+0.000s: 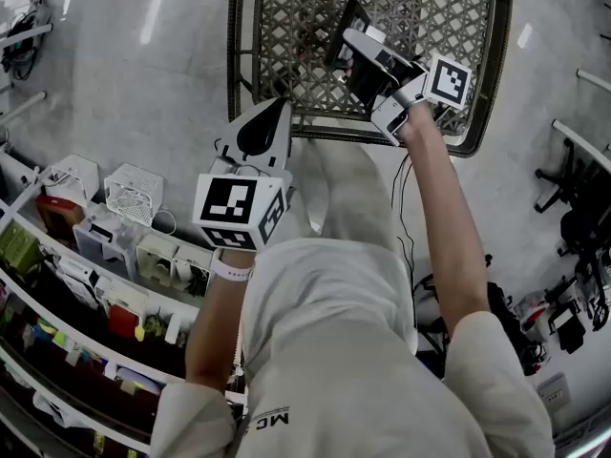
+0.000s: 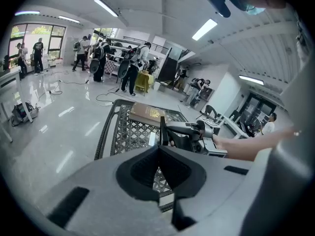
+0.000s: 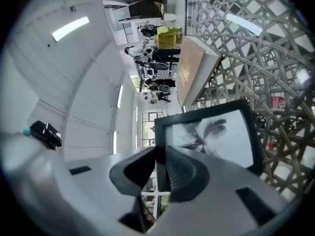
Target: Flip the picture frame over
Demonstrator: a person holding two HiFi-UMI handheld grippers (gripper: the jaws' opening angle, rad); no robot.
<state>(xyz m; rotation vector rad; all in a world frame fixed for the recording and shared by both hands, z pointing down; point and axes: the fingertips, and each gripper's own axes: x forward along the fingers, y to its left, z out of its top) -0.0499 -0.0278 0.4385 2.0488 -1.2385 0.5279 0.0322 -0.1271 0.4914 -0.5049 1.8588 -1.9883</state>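
The black picture frame is lifted off the metal lattice table and stands on edge, its glass side with a dark plant print facing the right gripper view. My right gripper is shut on the frame's edge, pointing level over the table. In the left gripper view the frame shows edge-on beyond my jaws. My left gripper hovers at the table's near edge, left of the frame and apart from it. Its jaws are shut with nothing between them.
A brown book lies at the table's far end, also seen in the right gripper view as the book. A white slip lies on the lattice. Shelves with boxes run along the left. People stand far off.
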